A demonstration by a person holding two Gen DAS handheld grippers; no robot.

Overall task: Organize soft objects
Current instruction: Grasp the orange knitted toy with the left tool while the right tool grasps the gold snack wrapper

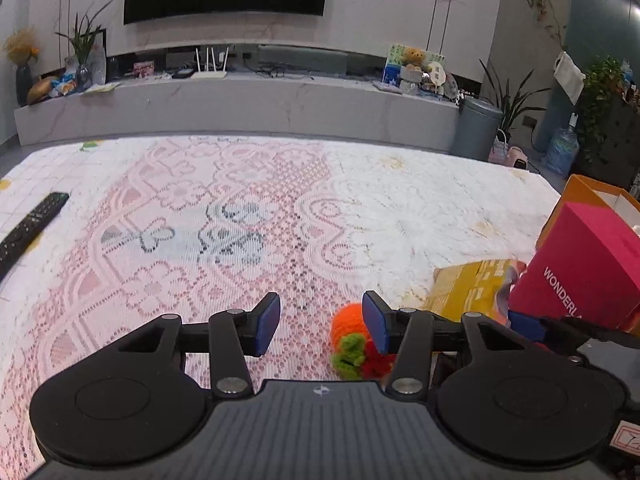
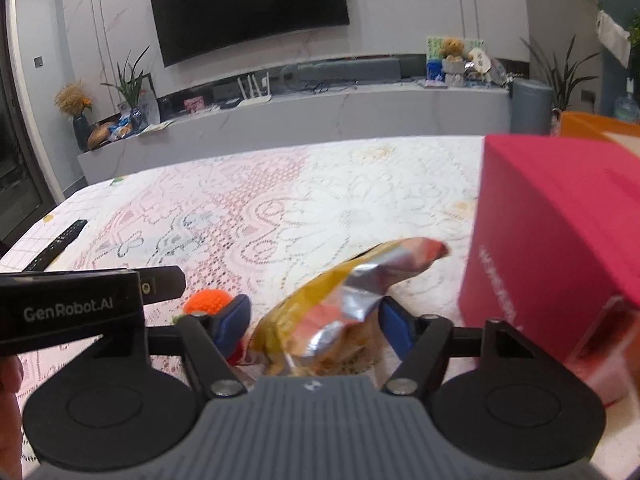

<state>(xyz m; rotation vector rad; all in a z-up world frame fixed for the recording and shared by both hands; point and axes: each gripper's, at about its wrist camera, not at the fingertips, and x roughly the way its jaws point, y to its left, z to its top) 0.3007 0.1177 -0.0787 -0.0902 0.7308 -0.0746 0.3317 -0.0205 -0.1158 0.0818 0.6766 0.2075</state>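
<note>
Left gripper [image 1: 322,326]: jaws apart, nothing held; knitted orange toy [image 1: 354,340] lies on the lace tablecloth [image 1: 200,240] just inside its right pad. Right gripper [image 2: 314,326]: jaws apart around the crumpled yellow snack bag [image 2: 340,300]; pads do not appear to press it, contact unclear. Pink box [image 2: 560,240] stands just right of the bag.

Judgement: bag grasp in hand. Centre the bunched foil between the pads, close gently, and avoid nudging box or toy.
</note>
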